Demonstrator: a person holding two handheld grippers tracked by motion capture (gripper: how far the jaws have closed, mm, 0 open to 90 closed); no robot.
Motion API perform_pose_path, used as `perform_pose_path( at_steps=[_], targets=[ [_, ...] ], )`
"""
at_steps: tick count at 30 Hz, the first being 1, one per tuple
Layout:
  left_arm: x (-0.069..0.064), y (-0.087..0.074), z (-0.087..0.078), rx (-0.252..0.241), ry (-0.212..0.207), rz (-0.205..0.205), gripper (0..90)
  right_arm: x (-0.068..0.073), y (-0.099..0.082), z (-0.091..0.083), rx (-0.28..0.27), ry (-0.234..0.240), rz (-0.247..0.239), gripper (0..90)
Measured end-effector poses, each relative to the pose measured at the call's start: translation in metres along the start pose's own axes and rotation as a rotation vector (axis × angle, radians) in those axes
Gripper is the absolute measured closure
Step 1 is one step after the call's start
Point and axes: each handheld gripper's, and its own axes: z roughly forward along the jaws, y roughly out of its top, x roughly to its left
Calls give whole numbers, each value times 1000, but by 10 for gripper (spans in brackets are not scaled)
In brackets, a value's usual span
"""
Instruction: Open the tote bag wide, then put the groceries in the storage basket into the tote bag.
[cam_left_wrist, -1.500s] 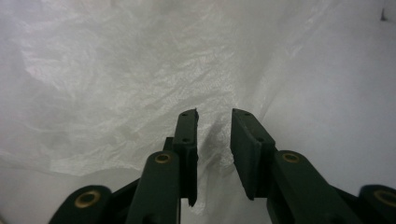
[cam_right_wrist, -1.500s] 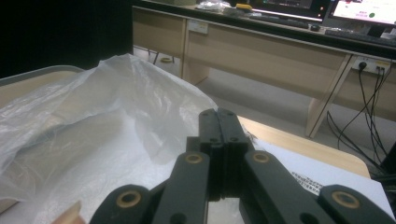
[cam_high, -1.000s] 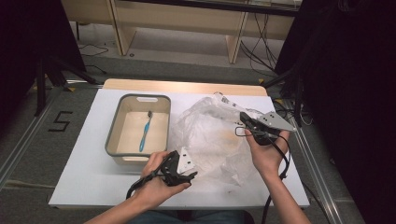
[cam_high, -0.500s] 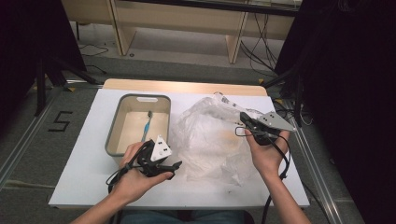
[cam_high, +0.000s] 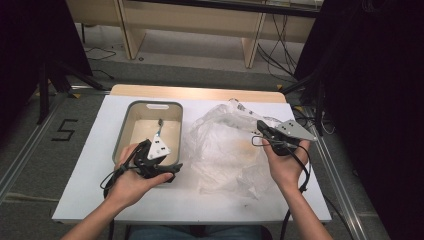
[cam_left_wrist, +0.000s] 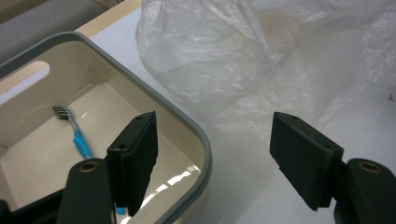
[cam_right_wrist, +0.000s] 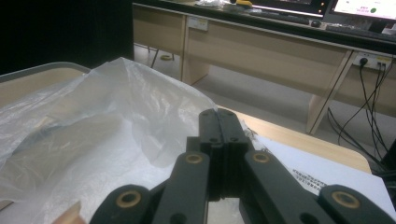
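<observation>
A crumpled clear plastic bag (cam_high: 225, 150) lies on the white table (cam_high: 90, 165), right of a grey-rimmed beige tub (cam_high: 125, 130). A blue-handled toothbrush (cam_high: 159, 127) lies in the tub (cam_left_wrist: 196, 135); the toothbrush (cam_left_wrist: 79, 140) is also in the left gripper view. My left gripper (cam_high: 162, 162) hovers over the tub's near right corner. Its jaws have just been opening and stand wide, with nothing between them (cam_left_wrist: 212, 126). My right gripper (cam_high: 260, 126) is shut (cam_right_wrist: 218, 114) on the bag's (cam_right_wrist: 116, 121) far right edge, which it holds raised.
The table's wooden far edge (cam_high: 200, 92) borders a floor strip with cables and desk legs (cam_high: 250, 45). A printed sheet (cam_right_wrist: 322, 177) lies on the table beyond the right gripper. A metal rail (cam_high: 20, 150) runs along the left.
My left hand has moved left, from the bag's near edge to the tub's near right corner, and its jaws have spread wider. The right hand and the bag have stayed put.
</observation>
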Motion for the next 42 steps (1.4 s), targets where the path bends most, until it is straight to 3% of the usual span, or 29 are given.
perform_pose_path(
  at_steps=[11, 34, 42],
  targets=[
    [16, -1, -4, -19, 11, -36, 308, 1, -1, 2, 9, 1, 6, 900],
    [20, -2, -2, -23, 8, -49, 312, -1, -2, 2, 15, -2, 12, 900],
    [22, -1, -4, -32, 25, -63, 315, -1, -2, 1, 10, 1, 14, 900]
  ],
)
